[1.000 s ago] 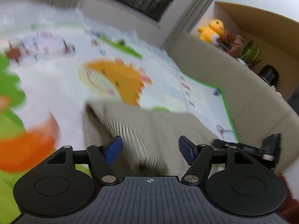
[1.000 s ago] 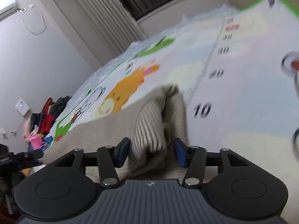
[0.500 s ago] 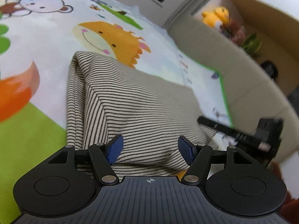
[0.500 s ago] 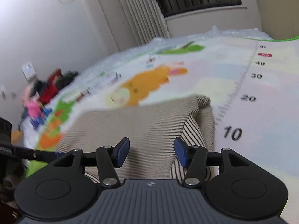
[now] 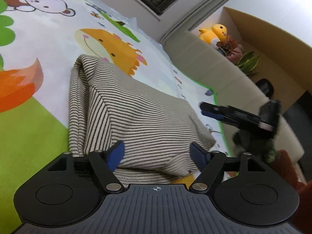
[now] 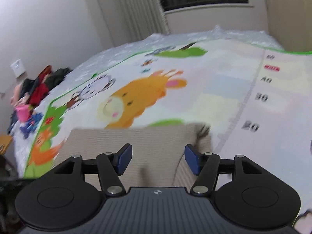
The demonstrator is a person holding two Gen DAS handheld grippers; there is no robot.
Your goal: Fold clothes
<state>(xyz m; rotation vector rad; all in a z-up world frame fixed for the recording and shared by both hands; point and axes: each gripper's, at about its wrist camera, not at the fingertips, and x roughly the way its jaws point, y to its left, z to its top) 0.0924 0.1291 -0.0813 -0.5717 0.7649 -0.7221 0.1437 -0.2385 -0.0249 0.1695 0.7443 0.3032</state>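
1. Striped beige-and-black knit garment [image 5: 136, 113] lies folded into a rough rectangle on the colourful cartoon-animal play mat [image 5: 39, 39], straight ahead of my left claw [image 5: 157, 154] and reaching under its blue pads. From my right wrist view the same garment [image 6: 136, 142] sits just in front of my right claw [image 6: 157, 159], its far edge blurred.

2. My left claw stands wide, both blue pads well apart with striped cloth showing between them; it holds nothing. I cannot tell whether the pads touch the cloth or hang just above it.

3. My right claw is wide too and grips nothing. In the left wrist view my right claw [image 5: 212, 112] shows from the side, lifted beside the garment's right edge, above the mat's green border.

4. Against the beige padded wall [image 5: 214, 74] at the mat's far side sit a yellow plush duck [image 5: 214, 33] and a green potted plant [image 5: 247, 62]. A heap of dark and red clothes [image 6: 37, 87] lies off the mat's left side in the right wrist view.

5. A second ago my right claw was closed on a bunched fold of the garment and my left was open over a blurred, lifted edge. Half a second ago both had already let go. Now the garment lies flat and squared, the left view has sharpened, and my right claw has pulled back and risen.
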